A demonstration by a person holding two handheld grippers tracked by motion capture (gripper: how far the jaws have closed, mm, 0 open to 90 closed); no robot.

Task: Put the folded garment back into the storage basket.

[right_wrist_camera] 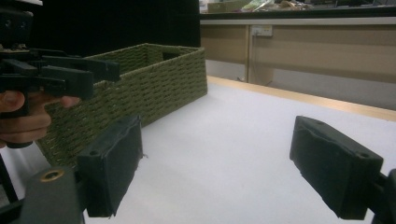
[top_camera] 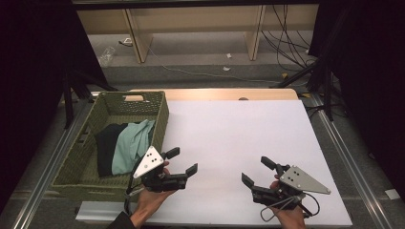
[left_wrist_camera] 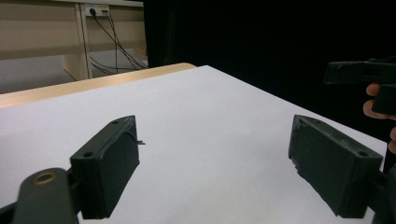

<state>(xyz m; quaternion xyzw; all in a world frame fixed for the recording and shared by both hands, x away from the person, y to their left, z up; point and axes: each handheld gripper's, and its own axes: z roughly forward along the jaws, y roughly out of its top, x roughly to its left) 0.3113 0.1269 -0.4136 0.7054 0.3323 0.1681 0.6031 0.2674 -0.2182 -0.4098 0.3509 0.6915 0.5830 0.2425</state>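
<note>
My left gripper (top_camera: 183, 160) is held low over the white table top (top_camera: 239, 133), just right of the green woven basket (top_camera: 119, 107), with its jaws wide open and empty. In its own view the left gripper (left_wrist_camera: 215, 163) has only bare table between the jaws. My right gripper (top_camera: 255, 170) hovers near the front edge, right of centre, also open and empty. The right gripper view shows the right gripper (right_wrist_camera: 217, 163) spread apart, facing the basket (right_wrist_camera: 140, 79). Inside the basket lie a light teal garment (top_camera: 131, 143) and a black garment (top_camera: 106, 143).
The other hand's gripper (left_wrist_camera: 359, 72) appears at the right edge of the left gripper view, and the left one (right_wrist_camera: 60, 74) at the left of the right gripper view. Beyond the table are wooden furniture legs (top_camera: 138, 38) and cables (top_camera: 286, 43) on the floor.
</note>
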